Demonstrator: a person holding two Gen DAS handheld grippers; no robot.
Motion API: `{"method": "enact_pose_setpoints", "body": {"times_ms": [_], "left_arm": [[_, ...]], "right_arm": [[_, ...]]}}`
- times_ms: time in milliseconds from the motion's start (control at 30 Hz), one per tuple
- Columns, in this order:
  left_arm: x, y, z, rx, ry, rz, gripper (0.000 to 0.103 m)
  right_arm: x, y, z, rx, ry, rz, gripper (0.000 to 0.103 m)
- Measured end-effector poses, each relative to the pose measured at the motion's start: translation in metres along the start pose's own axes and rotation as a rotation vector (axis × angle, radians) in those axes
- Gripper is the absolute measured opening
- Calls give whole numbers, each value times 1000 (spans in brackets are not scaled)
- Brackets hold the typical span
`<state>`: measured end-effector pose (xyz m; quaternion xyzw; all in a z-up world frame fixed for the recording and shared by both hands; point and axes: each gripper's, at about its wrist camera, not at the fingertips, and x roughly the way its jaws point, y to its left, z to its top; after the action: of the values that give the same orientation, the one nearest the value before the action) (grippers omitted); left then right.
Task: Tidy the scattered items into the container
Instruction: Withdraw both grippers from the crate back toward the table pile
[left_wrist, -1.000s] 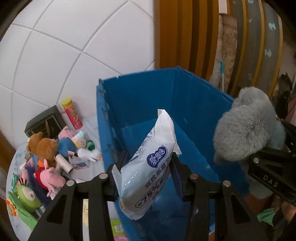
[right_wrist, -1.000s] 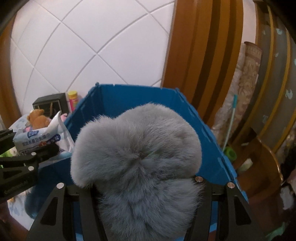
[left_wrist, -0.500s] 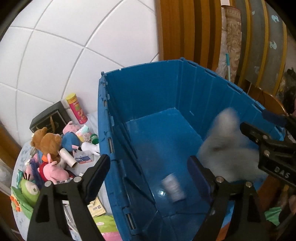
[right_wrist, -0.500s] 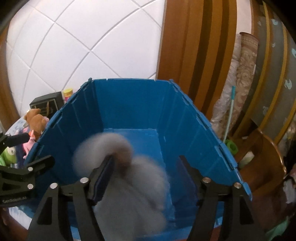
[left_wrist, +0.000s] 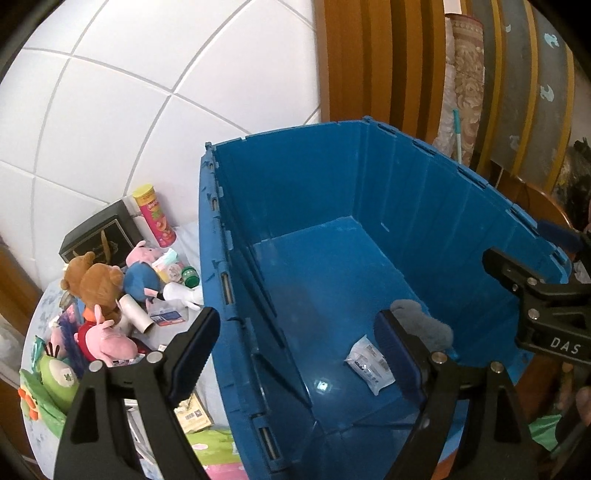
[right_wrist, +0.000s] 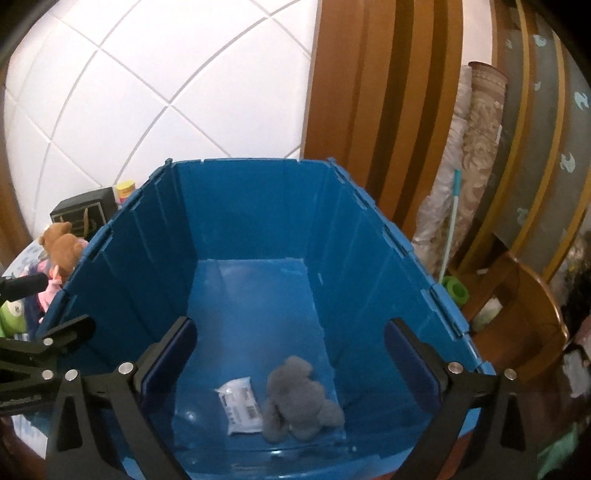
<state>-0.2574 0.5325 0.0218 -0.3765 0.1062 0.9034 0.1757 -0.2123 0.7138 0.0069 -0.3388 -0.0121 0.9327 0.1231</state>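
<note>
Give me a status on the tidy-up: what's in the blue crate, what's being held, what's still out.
Done: the wipes packet and the grey plush toy lie side by side on the floor of the blue crate. In hand: nothing; the left gripper and right gripper both have open, empty jaws. Left: the brown teddy bear, pink pig plush, chip can and other clutter beside the crate.

White tiled wall (left_wrist: 147, 92); wooden panelling (right_wrist: 369, 92); rolled carpet (right_wrist: 480, 147).
</note>
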Motion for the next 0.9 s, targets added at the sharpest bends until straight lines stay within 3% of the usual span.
{"method": "enact_pose_setpoints", "body": {"times_ms": [200,467,733,900], "left_arm": [[-10,19,-8,-19,-25,21,86],[-31,78,-32,-86,-55,71,86],[-58,173,-77,-161,-72,139,86],[-72,246,-119,-204,-55,178,86]], "right_arm": [[-12,15,7,-10,0,14,102],[-34,72,17,-45,-32,90,102],[-67,159,21,-74,-90,162,102],[-86,235,17,-86,-128,190,103]]}}
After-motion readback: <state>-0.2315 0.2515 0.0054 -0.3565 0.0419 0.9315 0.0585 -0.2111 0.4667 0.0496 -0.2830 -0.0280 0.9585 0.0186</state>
